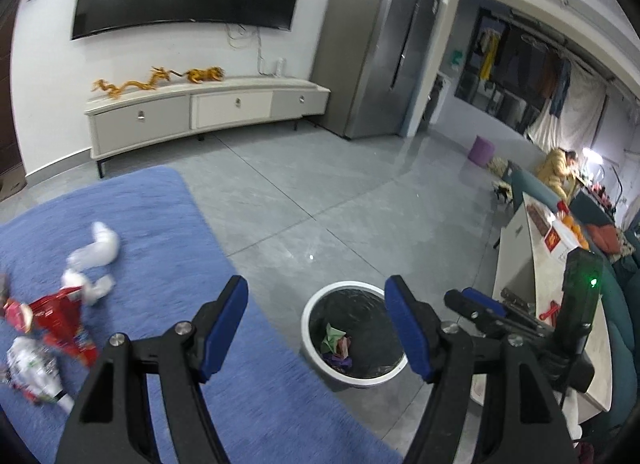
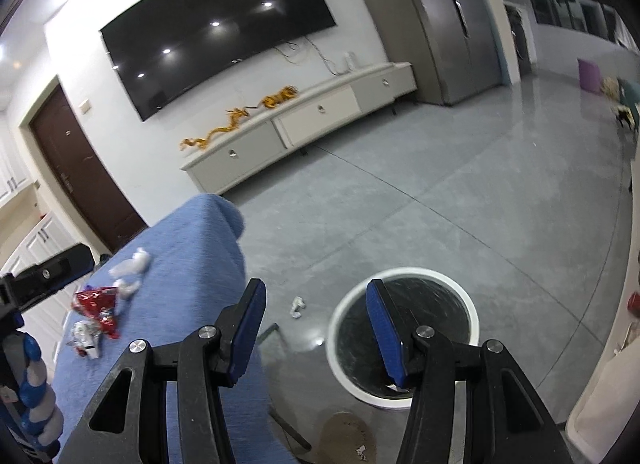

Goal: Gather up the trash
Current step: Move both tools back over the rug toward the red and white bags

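My left gripper [image 1: 317, 284] is open with nothing between its blue pads, hovering between the blue-covered table [image 1: 160, 232] and the white-rimmed bin [image 1: 307, 320]. The bin's black liner holds crumpled green and purple paper [image 1: 337, 344]. On the blue cloth lie a white tissue [image 1: 98, 250], a red wrapper [image 1: 60, 316] and a silvery wrapper [image 1: 32, 372]. My right gripper [image 2: 316, 292] is open and empty too, above the floor just left of the bin [image 2: 400, 274]. The same tissue [image 2: 132, 264], red wrapper [image 2: 96, 304] and silvery wrapper [image 2: 86, 338] show to its left. A white scrap [image 2: 297, 306] lies on the floor.
A low TV cabinet [image 1: 200, 108] and a grey fridge [image 1: 372, 48] stand along the far wall. A pale low table [image 1: 516, 264] with boxes is right of the bin, with a seated person [image 1: 556, 172] beyond. A brown patch [image 2: 344, 432] marks the floor near the bin.
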